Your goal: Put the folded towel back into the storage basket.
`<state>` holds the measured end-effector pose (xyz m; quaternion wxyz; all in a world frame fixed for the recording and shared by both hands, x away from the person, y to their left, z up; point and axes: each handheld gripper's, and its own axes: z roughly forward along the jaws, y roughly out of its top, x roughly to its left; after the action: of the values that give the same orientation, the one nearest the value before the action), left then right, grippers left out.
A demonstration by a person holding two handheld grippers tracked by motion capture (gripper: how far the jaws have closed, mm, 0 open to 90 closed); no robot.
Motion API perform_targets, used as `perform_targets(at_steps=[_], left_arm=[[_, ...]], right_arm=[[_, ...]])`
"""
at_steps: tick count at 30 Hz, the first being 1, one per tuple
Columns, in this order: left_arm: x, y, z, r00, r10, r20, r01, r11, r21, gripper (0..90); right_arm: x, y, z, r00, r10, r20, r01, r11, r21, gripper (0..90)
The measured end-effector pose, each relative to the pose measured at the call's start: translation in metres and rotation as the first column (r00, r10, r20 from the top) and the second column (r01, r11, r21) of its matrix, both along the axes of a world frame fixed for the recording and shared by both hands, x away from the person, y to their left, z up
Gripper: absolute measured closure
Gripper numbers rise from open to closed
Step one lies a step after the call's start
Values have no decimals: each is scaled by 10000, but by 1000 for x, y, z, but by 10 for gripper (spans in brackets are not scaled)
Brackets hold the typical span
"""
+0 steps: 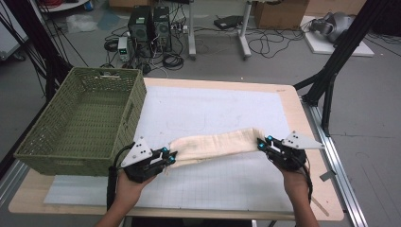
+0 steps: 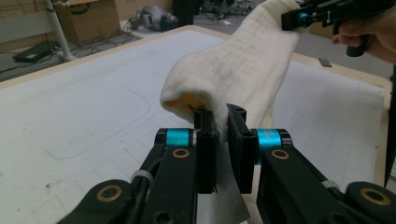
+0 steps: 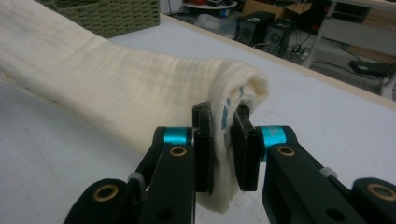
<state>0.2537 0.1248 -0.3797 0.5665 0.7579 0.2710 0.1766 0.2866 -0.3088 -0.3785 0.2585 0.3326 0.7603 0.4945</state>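
Cloth (image 1: 215,144) mid-frame, stretched between left gripper (image 1: 166,157) and right gripper (image 1: 263,144), jaws clenched on either end; next likely carrying it to basket (image 1: 56,142), upper left.

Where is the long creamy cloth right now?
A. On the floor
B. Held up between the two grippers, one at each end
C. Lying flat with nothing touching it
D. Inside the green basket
B: the cloth stretches between the left gripper and the right gripper, each clamped on one end, while the green basket beside it has nothing in it.
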Motion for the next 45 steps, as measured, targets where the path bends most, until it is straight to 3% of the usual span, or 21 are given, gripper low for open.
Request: perform_targets(at_steps=[4,18,28,37,45], left_arm=[[0,5,7,9998,197,82,-196,9997,-145,831],[-3,29,30,9948,836,576,-807,9954,-509,833],[-7,49,41,9893,1242,770,-1179,9897,-817,835],[-15,66,49,9805,1715,959,-1611,9811,-1076,835],[-23,85,56,9663,2281,1192,-2145,9697,-1169,835]], right_arm=[[11,8,9,9997,111,196,-107,9997,-201,801],[48,40,46,9962,496,710,-495,9988,-31,802],[75,71,73,9907,843,1068,-829,9964,-181,803],[98,104,93,9843,1146,1345,-1119,9933,-276,803],[116,140,106,9762,1514,1553,-1468,9883,-407,803]])
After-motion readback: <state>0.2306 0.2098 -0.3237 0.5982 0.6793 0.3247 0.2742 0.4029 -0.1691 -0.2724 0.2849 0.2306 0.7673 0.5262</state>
